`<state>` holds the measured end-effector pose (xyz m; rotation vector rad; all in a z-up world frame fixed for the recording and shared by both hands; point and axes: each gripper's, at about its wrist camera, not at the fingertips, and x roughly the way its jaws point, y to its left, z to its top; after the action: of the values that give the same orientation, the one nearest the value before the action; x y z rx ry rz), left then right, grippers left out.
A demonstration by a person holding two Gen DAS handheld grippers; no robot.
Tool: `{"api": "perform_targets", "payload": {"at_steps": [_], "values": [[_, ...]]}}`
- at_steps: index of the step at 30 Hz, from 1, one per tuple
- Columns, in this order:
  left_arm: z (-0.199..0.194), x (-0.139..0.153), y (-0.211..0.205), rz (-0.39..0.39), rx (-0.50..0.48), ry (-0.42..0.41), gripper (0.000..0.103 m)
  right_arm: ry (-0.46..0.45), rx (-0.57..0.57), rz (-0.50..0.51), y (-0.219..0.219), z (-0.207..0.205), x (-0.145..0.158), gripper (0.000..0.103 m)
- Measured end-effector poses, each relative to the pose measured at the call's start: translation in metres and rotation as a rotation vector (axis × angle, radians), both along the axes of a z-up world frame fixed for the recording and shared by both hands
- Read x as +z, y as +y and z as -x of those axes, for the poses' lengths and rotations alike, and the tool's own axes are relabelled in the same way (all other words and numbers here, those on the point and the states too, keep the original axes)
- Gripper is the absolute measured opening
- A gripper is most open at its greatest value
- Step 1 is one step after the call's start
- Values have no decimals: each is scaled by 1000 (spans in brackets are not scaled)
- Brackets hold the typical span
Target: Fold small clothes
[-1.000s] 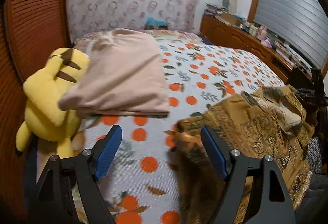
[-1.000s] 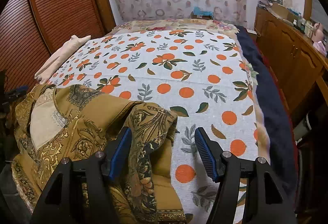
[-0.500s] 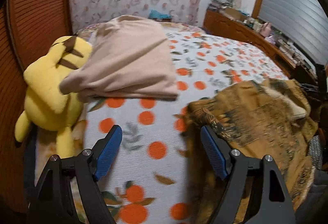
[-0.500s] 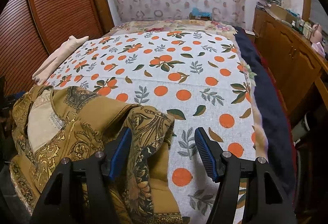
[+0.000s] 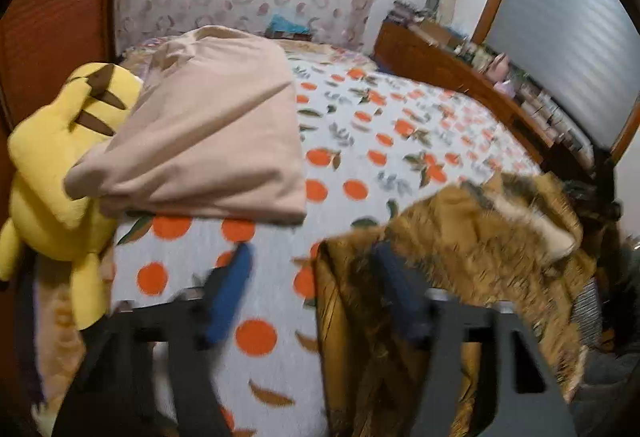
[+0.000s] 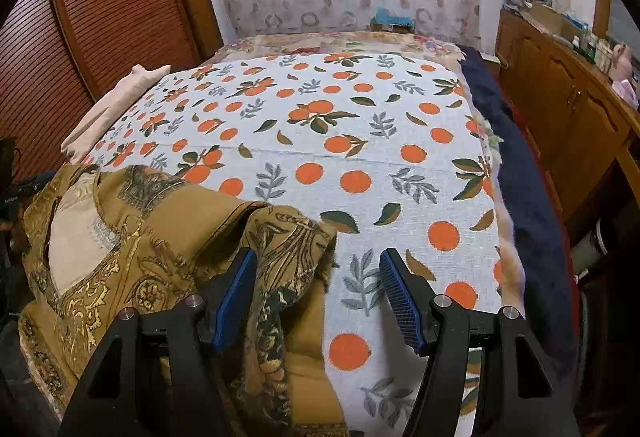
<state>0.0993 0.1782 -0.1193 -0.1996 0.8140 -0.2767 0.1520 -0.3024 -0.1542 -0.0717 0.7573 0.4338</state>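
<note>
A brown and gold patterned garment (image 6: 140,229) lies crumpled at the near edge of the bed. Its left edge (image 5: 352,257) sits between the jaws of my left gripper (image 5: 316,289), which are closing and blurred. The pads still stand apart, with the right one over the cloth. My right gripper (image 6: 318,299) is open over the garment's right end. A fold of cloth lies against its left pad (image 6: 236,297), and its right pad is over bare sheet. A folded beige garment (image 5: 212,133) rests at the bed's left side.
The bed has a white sheet printed with oranges (image 6: 360,141). A yellow plush toy (image 5: 52,165) leans beside the beige garment. A dark blue blanket (image 6: 520,173) runs along the bed's right edge, with a wooden cabinet (image 6: 560,109) beyond it. A slatted wooden door (image 6: 100,17) stands on the left.
My left gripper's jaws have narrowed, and it has shifted so that the patterned garment's edge now lies between them. The right gripper has kept still.
</note>
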Motion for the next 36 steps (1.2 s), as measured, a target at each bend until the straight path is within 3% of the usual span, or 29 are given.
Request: {"api": "perform_targets", "payload": {"at_steps": [3, 6, 16, 17, 19, 20, 21, 22, 25, 29, 36], "values": [[-7, 2, 3, 13, 3, 0, 34, -1, -2, -4, -1, -3, 2, 66], [-10, 2, 3, -5, 9, 2, 28, -4, 0, 0, 0, -4, 2, 66], [-8, -9, -10, -10, -64, 42, 28, 2, 5, -6, 0, -5, -2, 65], [-9, -9, -11, -17, -66, 43, 28, 3, 6, -7, 0, -5, -2, 63], [-11, -9, -12, -16, -67, 42, 28, 22, 33, -22, 2, -5, -3, 38], [-12, -9, -11, -8, -68, 44, 28, 26, 50, -26, 5, -4, -3, 31], [-13, -9, -11, 11, -79, 49, 21, 20, 60, -20, 7, -2, -3, 23], [-14, -10, -12, 34, -98, 57, 5, 6, 73, -3, 12, 1, -1, 15], [-10, -5, -11, 55, -81, 38, 4, -51, 86, 12, 17, 13, 6, 10], [15, 37, -12, 70, -57, -87, 3, -172, -7, -24, 7, 38, 29, 7], [54, 119, -31, 37, -88, -274, 3, -327, -23, -74, -11, 87, 93, 6]]}}
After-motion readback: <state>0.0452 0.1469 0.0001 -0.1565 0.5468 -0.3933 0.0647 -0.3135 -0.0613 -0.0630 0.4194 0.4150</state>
